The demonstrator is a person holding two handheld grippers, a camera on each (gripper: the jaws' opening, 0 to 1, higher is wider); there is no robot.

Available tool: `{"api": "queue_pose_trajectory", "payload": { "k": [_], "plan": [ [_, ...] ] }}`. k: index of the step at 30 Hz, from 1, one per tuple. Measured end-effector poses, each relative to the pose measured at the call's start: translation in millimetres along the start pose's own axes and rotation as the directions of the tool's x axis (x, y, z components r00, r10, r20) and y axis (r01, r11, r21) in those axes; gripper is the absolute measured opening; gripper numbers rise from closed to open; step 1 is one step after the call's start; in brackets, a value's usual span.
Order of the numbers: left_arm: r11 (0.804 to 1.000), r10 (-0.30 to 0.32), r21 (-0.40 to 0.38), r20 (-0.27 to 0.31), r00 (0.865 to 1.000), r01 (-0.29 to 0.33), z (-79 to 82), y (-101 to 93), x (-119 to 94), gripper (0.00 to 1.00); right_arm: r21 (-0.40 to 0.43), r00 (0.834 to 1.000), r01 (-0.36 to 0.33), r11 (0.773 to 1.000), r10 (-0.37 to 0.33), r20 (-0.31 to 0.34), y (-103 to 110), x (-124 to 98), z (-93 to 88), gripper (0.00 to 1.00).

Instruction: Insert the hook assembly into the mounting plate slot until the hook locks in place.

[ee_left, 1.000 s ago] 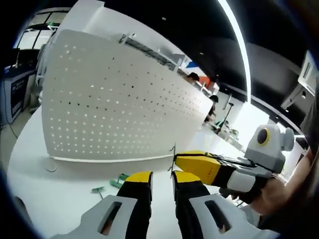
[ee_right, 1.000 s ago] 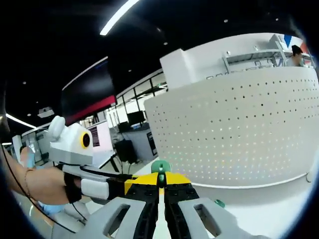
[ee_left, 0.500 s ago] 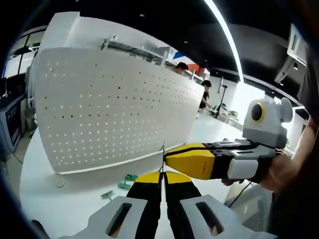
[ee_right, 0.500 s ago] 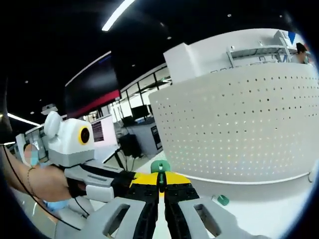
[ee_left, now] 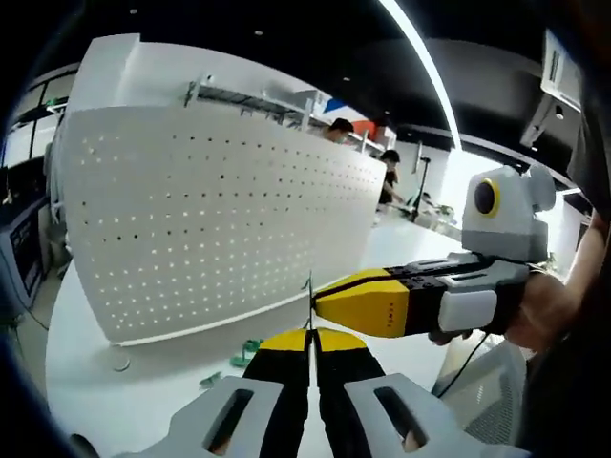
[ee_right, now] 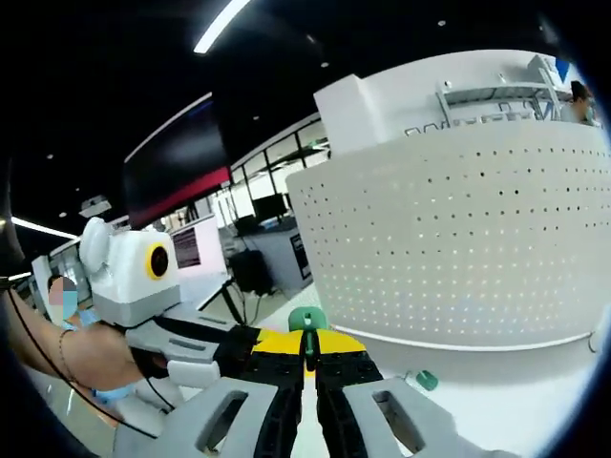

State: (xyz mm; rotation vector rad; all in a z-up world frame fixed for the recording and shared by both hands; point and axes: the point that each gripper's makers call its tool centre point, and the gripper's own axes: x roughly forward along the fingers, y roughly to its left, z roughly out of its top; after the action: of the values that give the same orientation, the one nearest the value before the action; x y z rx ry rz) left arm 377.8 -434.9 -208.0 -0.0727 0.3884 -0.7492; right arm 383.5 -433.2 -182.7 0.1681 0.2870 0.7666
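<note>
The white perforated mounting plate (ee_left: pixel 220 219) (ee_right: pixel 468 239) stands upright on the white table (ee_left: pixel 134 391). In the left gripper view my left gripper (ee_left: pixel 310 336) is shut, and a thin metal wire of the hook assembly (ee_left: pixel 309 298) sticks up from between its tips. My right gripper (ee_left: pixel 323 303) reaches in from the right and meets that wire with its yellow tip. In the right gripper view my right gripper (ee_right: pixel 307 342) is shut on the green part of the hook assembly (ee_right: pixel 307 320). The left gripper (ee_right: pixel 243 345) touches in from the left. Both are held in the air in front of the plate.
Loose green hooks lie on the table below the plate (ee_left: pixel 250 349) (ee_left: pixel 210 380) (ee_right: pixel 427 381). A small round disc (ee_left: pixel 119 363) lies by the plate's left corner. A person's hand (ee_left: pixel 549 310) holds the right gripper. Desks and people fill the far background.
A second ago my left gripper was open beside the right one's tip; it has since shut on the thin wire. Both views have drifted slightly; the plate has not moved.
</note>
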Motion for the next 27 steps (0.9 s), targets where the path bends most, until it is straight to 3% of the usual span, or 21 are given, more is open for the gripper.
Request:
{"api": "queue_pose_trajectory", "payload": {
  "k": [5, 9, 20, 24, 27],
  "plan": [
    [0.999, 0.008, 0.039, -0.010, 1.000, -0.007, -1.0, 1.1, -1.6, 0.01, 0.025, 1.000, -0.012, 1.000, 0.012, -0.012, 4.3, -0.6, -0.4, 0.05],
    [0.998, 0.011, 0.058, -0.010, 1.000, -0.011, -1.0, 0.1, -2.8, 0.01, 0.007, 1.000, -0.003, 1.000, 0.003, -0.022, 3.2, -1.4, -1.6, 0.01],
    [0.998, 0.012, 0.059, 0.003, 1.000, -0.012, 2.6, -1.8, -4.8, 0.01, -0.003, 1.000, -0.009, 1.000, 0.009, -0.012, 5.3, -2.0, 2.2, 0.00],
    [0.999, 0.002, 0.044, 0.010, 1.000, -0.002, 2.6, -2.1, -6.0, 0.01, -0.004, 0.999, -0.023, 1.000, 0.023, -0.022, 5.9, -2.4, 3.5, 0.00],
    [0.999, -0.011, -0.039, 0.030, 0.999, 0.012, 4.0, -3.1, -5.5, 0.02, -0.011, 1.000, -0.021, 1.000, 0.021, -0.018, 5.3, -3.4, 4.1, 0.00]
  ]
}}
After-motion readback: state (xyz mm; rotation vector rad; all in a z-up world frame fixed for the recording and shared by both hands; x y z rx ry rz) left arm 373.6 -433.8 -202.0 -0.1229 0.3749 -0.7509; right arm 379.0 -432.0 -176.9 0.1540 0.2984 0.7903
